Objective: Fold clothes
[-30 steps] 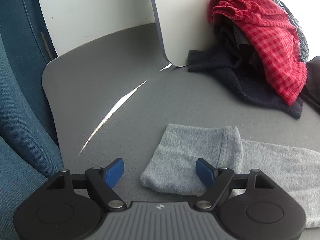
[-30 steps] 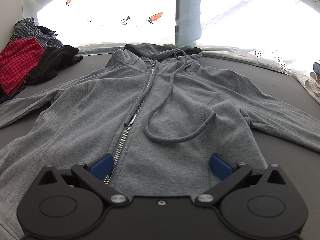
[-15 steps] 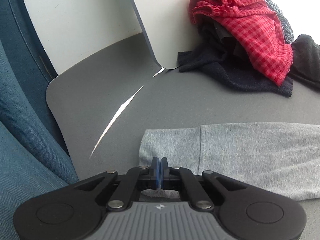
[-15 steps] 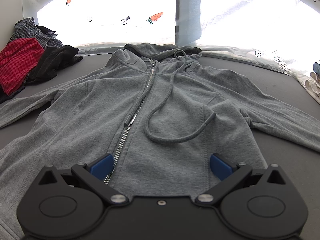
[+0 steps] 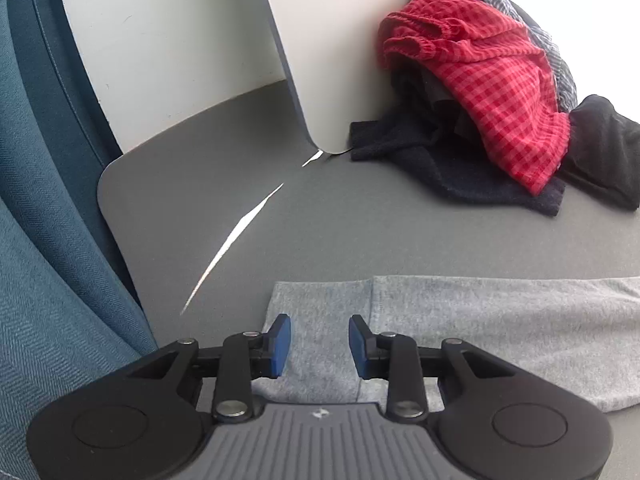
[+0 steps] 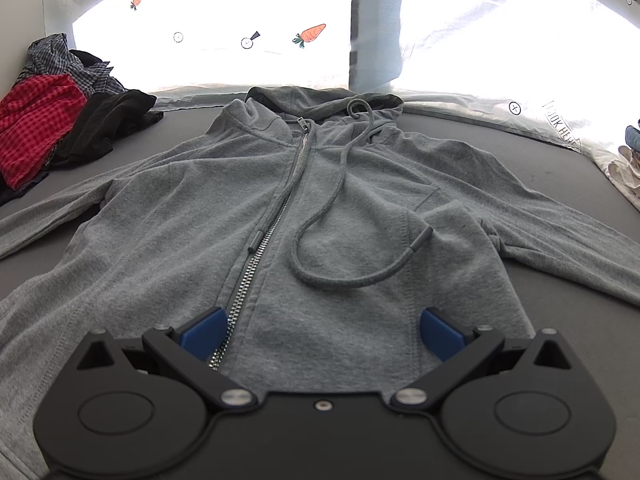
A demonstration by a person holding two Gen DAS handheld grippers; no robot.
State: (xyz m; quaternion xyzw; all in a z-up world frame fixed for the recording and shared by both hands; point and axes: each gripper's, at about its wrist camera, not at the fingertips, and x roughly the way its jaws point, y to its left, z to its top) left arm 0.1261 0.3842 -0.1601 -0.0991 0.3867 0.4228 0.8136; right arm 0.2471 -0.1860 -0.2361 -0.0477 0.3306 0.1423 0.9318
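Left wrist: sleeve cuff point(image 5: 320, 320) lies flat beneath the opening left claw point(image 5: 319, 345).

Grey tabletop point(image 5: 360, 232), lit streak across it. White panel point(image 5: 320, 60) upright at rear. Teal upholstery point(image 5: 48, 280) left. Carrot-print sheet point(image 6: 312, 34) backlit behind.

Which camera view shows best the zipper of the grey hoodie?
The right wrist view: the zipper runs down the middle of the hoodie from the collar toward the camera. The left wrist view shows only a sleeve with its cuff, not the zipper.
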